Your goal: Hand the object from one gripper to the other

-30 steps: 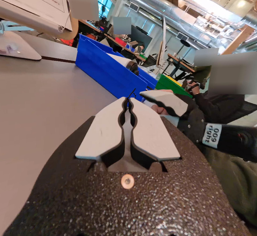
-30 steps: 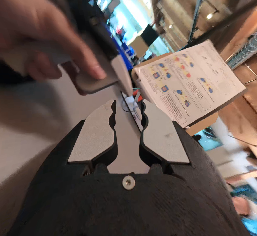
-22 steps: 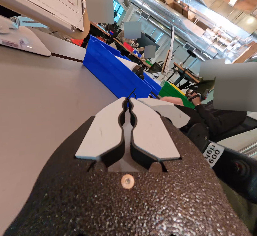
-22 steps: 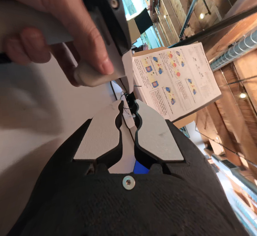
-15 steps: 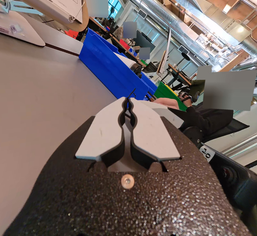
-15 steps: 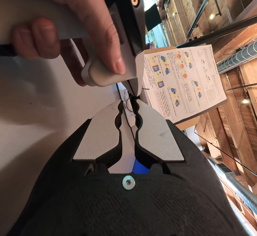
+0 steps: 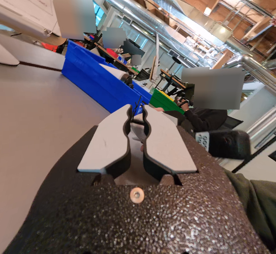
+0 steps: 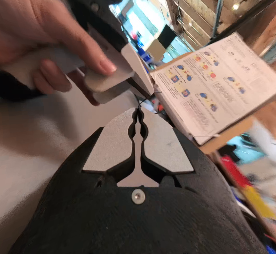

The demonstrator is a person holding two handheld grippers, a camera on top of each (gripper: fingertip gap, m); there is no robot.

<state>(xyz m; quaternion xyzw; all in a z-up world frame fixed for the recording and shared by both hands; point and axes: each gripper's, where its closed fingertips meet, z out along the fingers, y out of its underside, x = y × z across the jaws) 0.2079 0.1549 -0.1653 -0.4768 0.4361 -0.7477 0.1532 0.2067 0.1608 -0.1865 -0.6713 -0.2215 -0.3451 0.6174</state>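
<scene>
The object is a thin black zip tie. In the left wrist view it stands up between the tips of my left gripper, whose jaws stand slightly apart around it. In the right wrist view my right gripper is shut on the lower end of the tie. From there the tie curves up to the tip of the left gripper, held by a hand at the upper left. The two grippers' tips are very close, above the grey table. The right gripper's black body shows at the right of the left wrist view.
A blue bin with a white roll in it and a green bin stand at the table's far edge. A clipboard with a printed sheet stands just beyond the gripper tips. A seated person in dark sleeves is behind.
My right gripper has closed from open onto the zip tie. My left gripper's jaws have parted a little. The right gripper has moved in under the left one.
</scene>
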